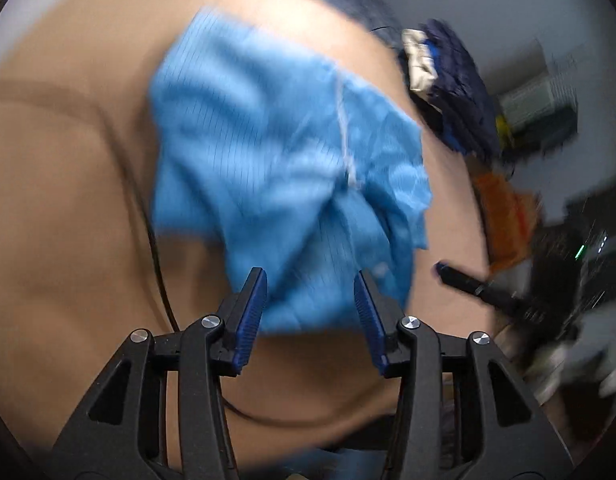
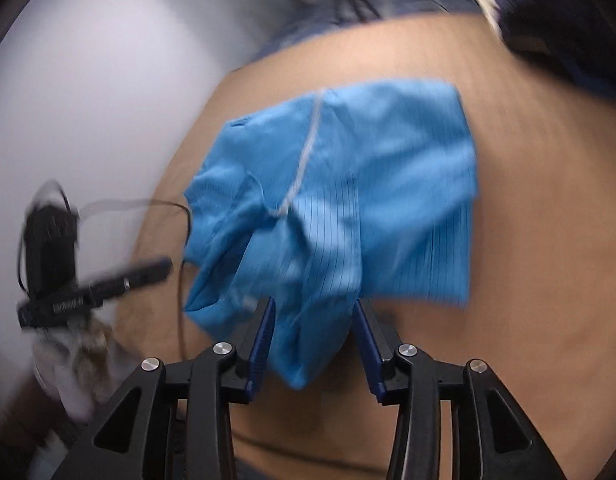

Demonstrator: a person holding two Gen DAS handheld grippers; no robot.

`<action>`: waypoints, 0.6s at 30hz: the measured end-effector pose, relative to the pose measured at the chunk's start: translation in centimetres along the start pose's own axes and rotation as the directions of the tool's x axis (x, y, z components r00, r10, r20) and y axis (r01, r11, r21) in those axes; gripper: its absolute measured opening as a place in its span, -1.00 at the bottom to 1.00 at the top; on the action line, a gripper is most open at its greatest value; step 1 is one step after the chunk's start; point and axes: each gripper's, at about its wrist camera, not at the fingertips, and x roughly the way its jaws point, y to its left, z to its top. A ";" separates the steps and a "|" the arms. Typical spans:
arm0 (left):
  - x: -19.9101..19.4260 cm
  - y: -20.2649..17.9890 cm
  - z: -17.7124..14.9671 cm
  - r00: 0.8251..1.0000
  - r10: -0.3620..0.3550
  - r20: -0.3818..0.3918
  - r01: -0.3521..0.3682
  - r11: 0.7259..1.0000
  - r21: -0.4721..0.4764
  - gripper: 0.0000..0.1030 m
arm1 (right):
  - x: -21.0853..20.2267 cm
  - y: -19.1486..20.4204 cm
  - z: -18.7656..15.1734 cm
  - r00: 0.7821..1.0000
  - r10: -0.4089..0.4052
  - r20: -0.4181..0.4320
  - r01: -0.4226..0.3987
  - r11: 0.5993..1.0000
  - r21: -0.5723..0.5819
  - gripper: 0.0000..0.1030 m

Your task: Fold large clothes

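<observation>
A light blue pinstriped garment (image 1: 276,168) lies bunched and partly folded on the tan table (image 1: 68,200). A pale seam or drawstring runs across it. My left gripper (image 1: 311,276) is open, its jaws wide apart over the garment's near edge. In the right wrist view the same garment (image 2: 347,184) lies ahead, with a fold hanging between the jaws of my right gripper (image 2: 313,304), which is open. The other gripper shows as a black bar at the left of the right view (image 2: 108,280) and at the right of the left view (image 1: 479,288). Both views are motion blurred.
A pile of dark blue and white clothes (image 1: 447,80) lies at the table's far edge, with an orange item (image 1: 503,216) beside it. A thin black cable (image 1: 156,240) runs across the table left of the garment. A white wall (image 2: 88,100) stands beyond the table.
</observation>
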 end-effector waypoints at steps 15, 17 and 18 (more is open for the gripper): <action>1.6 3.5 -2.7 0.996 -0.083 0.024 0.086 0.939 -0.333 -0.09 | 1.1 -3.0 -3.9 0.996 0.090 0.001 -0.083 0.910 0.406 0.04; 2.2 3.9 -2.5 0.995 -0.097 0.023 0.098 0.927 -0.362 -0.09 | 1.7 -4.1 -4.0 0.994 0.103 0.026 -0.103 0.865 0.490 0.04; 2.5 4.0 -2.4 0.995 -0.102 0.024 0.103 0.920 -0.378 -0.09 | 2.0 -4.5 -4.1 0.993 0.114 0.034 -0.115 0.848 0.517 0.04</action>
